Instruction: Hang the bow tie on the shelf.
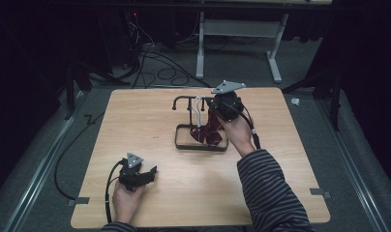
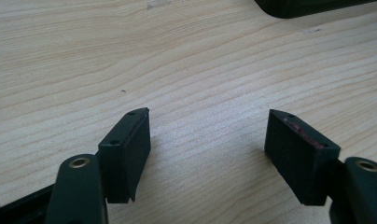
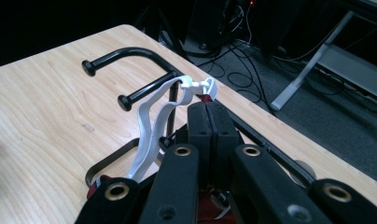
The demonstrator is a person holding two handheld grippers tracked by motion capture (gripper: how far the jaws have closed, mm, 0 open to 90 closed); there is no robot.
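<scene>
So there's a light wooden table (image 1: 150,208) with a black metal stand (image 1: 201,144) sitting roughly in the middle of it. The stand has a rectangular frame as its base, kind of like an open tray, plus an upright post that ends in curved arms with knobbed tips (image 3: 88,68). Inside that base frame sits a bundle of dark red cloth (image 1: 206,133), and it reaches up toward the right gripper. A white strap (image 3: 147,135) runs from the cloth up to the stand's arm, and in the right gripper view its top end with a small white clip sits right at the arm, just past the jaw tips.

The right gripper (image 3: 208,109) is up at the far side of the stand, above the frame. Its jaws are pressed together, and a sliver of the red cloth pokes out right at their tips, so it looks clamped on the fabric. More red shows underneath the gripper body.

The left gripper (image 2: 207,149) is well away from all that, down at the near left part of the table, just resting low over bare wood. Its jaws stand wide apart with nothing between them. The left gripper view catches a dark edge of the stand's base at the top.
</scene>
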